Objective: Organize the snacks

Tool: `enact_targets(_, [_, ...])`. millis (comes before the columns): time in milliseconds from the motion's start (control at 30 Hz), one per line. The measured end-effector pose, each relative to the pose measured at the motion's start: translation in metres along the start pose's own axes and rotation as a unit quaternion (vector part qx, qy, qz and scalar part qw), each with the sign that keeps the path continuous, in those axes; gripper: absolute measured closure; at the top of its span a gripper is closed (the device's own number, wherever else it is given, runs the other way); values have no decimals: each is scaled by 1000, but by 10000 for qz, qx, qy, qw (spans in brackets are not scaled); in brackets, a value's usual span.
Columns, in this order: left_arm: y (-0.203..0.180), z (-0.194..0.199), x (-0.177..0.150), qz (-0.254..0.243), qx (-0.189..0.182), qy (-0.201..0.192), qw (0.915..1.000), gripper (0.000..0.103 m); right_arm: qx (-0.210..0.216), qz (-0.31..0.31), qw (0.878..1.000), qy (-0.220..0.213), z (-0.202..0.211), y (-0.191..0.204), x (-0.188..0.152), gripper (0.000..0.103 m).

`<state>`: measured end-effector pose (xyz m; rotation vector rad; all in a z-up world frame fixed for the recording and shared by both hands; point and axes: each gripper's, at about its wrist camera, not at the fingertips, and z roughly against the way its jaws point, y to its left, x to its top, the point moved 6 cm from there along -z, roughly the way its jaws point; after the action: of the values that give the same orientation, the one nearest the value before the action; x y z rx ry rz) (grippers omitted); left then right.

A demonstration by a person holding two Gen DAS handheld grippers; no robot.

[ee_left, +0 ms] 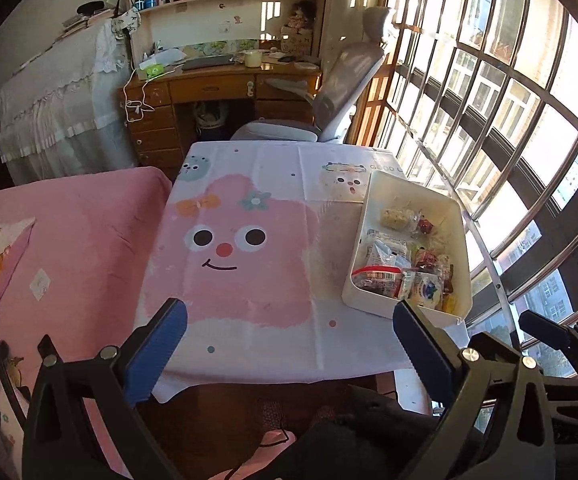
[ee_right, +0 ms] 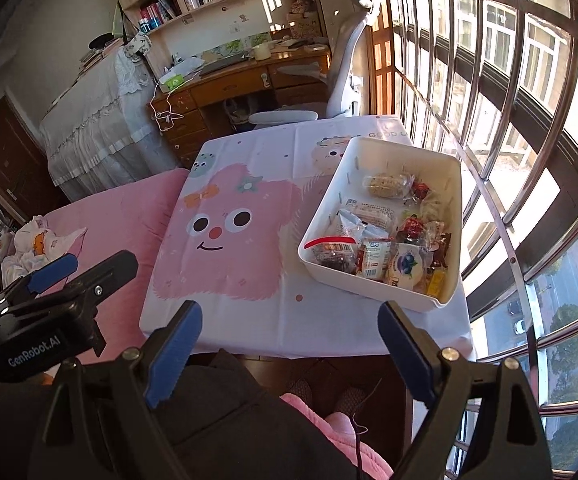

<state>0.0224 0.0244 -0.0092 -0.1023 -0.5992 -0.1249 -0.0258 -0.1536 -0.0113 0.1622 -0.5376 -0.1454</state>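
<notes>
A white plastic bin (ee_left: 461,236) (ee_right: 325,196) sits on the right side of a small table covered by a pink cartoon-face cloth (ee_left: 249,280) (ee_right: 229,264). Several wrapped snacks lie inside it: a rice-cake bar (ee_right: 387,185), a silver packet (ee_right: 351,220), a red-topped bag (ee_right: 331,249), a blueberry cup (ee_right: 407,264). My left gripper (ee_left: 291,344) is open and empty, held above the table's near edge. My right gripper (ee_right: 291,340) is open and empty, just in front of the bin's near end. The left gripper shows in the right wrist view (ee_right: 85,268).
A pink-covered bed (ee_left: 77,240) adjoins the table on the left. A barred window (ee_left: 509,140) runs along the right. A wooden desk (ee_left: 217,88) and a grey office chair (ee_left: 329,96) stand behind the table. My lap lies below the grippers.
</notes>
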Motion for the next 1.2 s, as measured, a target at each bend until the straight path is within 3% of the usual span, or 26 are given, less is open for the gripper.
enact_targets(167, [-1, -4, 3, -11, 217, -14, 9998, 1, -110, -4, 9999, -83, -4, -5, 5, 0])
enact_targets(533, [-15, -10, 13, -126, 302, -119, 9994, 1, -127, 35, 9999, -58, -8, -12, 18, 0])
enact_targets(1200, [-21, -17, 9, -38, 506, 32, 9987, 1, 43, 85, 9998, 195, -24, -22, 20, 0])
